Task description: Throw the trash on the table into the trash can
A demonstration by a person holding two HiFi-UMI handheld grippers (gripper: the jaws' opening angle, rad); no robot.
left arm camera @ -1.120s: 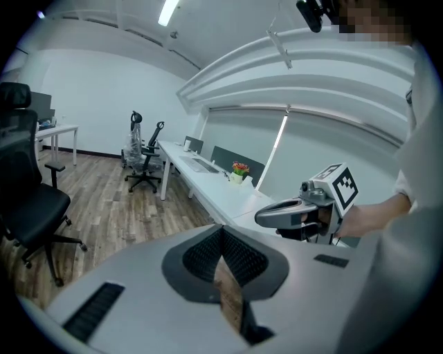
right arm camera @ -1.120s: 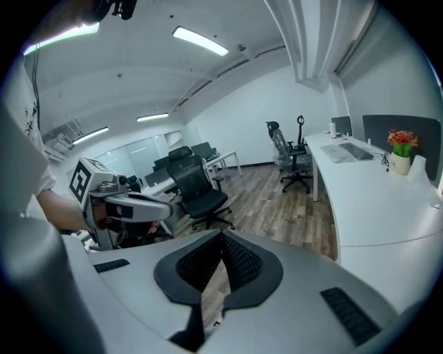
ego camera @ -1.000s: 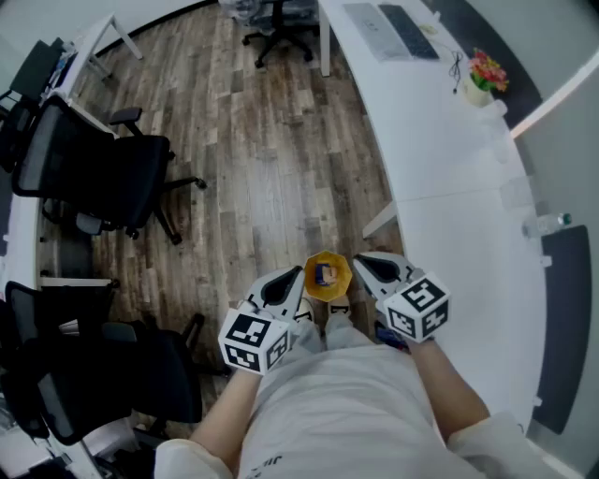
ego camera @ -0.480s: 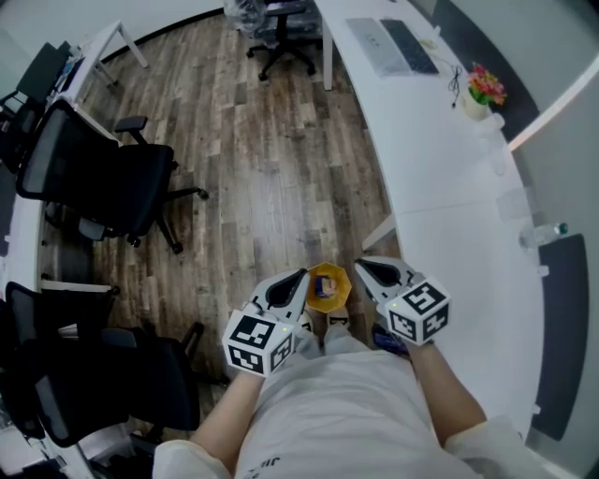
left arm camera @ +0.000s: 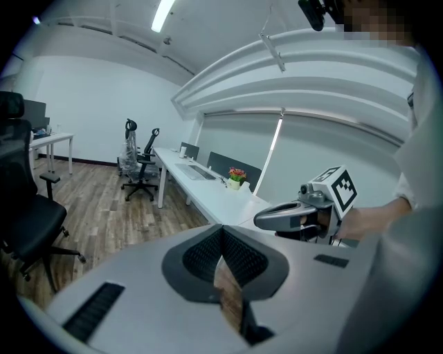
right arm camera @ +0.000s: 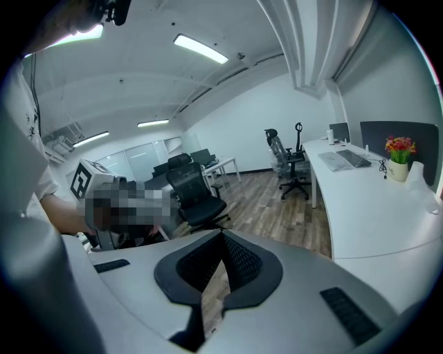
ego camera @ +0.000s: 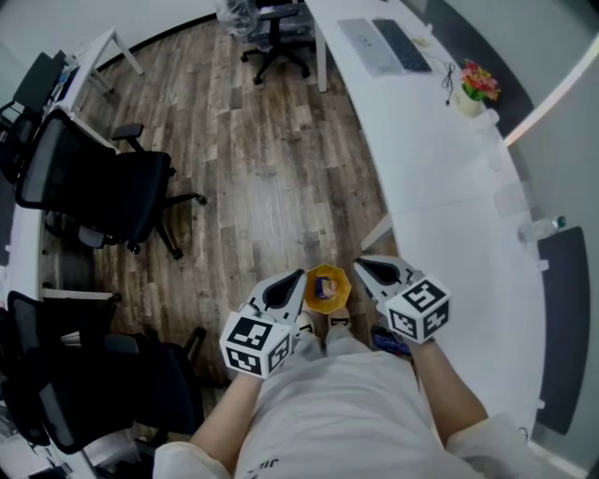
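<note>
A small yellow trash can (ego camera: 328, 287) stands on the wooden floor in front of the person's feet, with a blue item inside it. My left gripper (ego camera: 298, 279) hangs just left of the can, my right gripper (ego camera: 361, 265) just right of it, both above the floor. Each is shut and holds nothing. In the left gripper view the left gripper (left arm camera: 222, 231) has its jaws together, with the right gripper (left arm camera: 304, 214) beyond it. The right gripper view shows the right gripper (right arm camera: 223, 237) with its pads together too.
A long white table (ego camera: 449, 206) runs along the right, bearing a keyboard (ego camera: 398, 42), a flower pot (ego camera: 477, 86) and a bottle (ego camera: 543, 225). Black office chairs (ego camera: 103, 182) stand at the left and one (ego camera: 276, 23) at the far end. A dark blue thing (ego camera: 388, 339) lies under the right hand.
</note>
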